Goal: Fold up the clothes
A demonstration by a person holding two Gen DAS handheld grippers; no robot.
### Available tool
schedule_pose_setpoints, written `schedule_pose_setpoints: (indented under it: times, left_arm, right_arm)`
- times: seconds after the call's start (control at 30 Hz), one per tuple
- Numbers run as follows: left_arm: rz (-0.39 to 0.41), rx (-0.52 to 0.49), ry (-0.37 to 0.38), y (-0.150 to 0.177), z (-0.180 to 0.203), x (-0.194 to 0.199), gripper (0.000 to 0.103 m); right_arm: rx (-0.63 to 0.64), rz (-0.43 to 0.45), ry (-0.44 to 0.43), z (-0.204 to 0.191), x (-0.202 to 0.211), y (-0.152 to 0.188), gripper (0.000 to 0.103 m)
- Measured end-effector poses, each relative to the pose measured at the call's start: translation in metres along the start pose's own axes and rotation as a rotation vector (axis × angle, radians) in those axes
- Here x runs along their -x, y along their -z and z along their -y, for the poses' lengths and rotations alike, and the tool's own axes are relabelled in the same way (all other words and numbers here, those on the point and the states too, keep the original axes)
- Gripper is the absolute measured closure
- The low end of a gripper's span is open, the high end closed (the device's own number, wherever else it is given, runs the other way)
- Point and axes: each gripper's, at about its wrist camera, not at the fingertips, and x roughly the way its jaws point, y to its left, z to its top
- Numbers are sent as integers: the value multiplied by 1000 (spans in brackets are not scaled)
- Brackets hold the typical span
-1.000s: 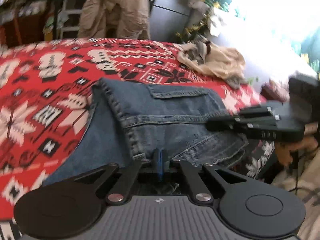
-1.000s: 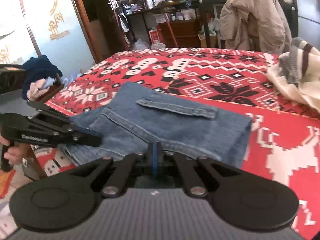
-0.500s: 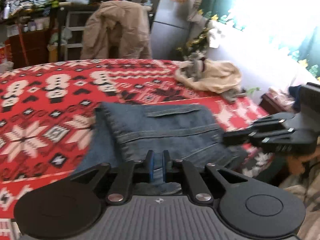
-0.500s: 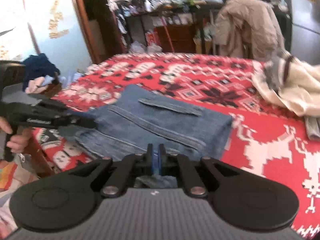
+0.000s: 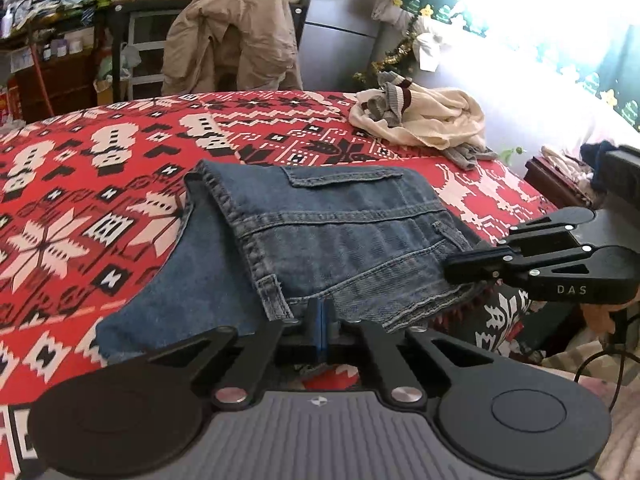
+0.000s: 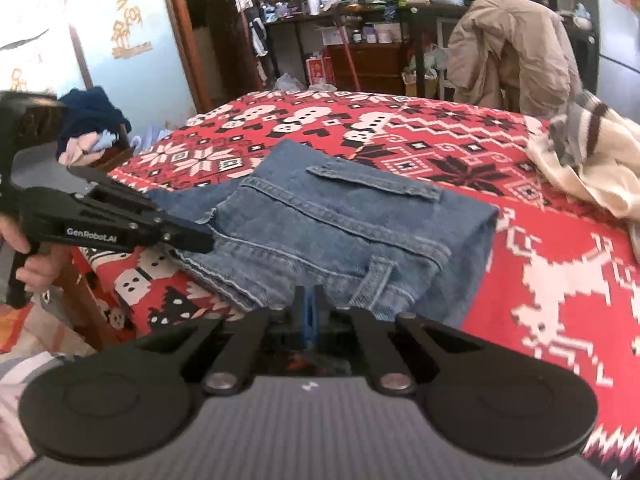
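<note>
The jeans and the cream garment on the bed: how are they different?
The jeans are blue denim, folded into a flat block near the bed's front edge; the cream garment is pale knit, crumpled in a loose heap farther back. Both lie on the red patterned blanket.

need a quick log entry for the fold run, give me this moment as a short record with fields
surface: red patterned blanket on a bed
garment: folded jeans, near the bed's front edge
left gripper: shut, at the jeans' near edge; whether it pinches denim cannot be told
right gripper: shut, at the near edge by a belt loop; grip on cloth unclear
unfolded: cream sweater heaped on the blanket's far corner
background: tan jacket draped over a chair
</note>
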Motion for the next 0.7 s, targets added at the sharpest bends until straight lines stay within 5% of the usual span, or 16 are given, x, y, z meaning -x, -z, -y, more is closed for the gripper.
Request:
schedule_pose_setpoints:
  times: [0.33, 0.43, 0.7]
  left_arm:
    - [15, -1, -82, 5, 3, 21, 100]
    - [36, 53, -95, 3, -3, 35, 96]
    - [112, 15, -116, -31, 1, 36, 95]
  right_arm:
    - [-63, 15, 30, 9, 16, 0, 103]
    - [-120, 33, 57, 22, 31, 2, 93]
    - [-190, 101, 136, 49, 39, -10, 97]
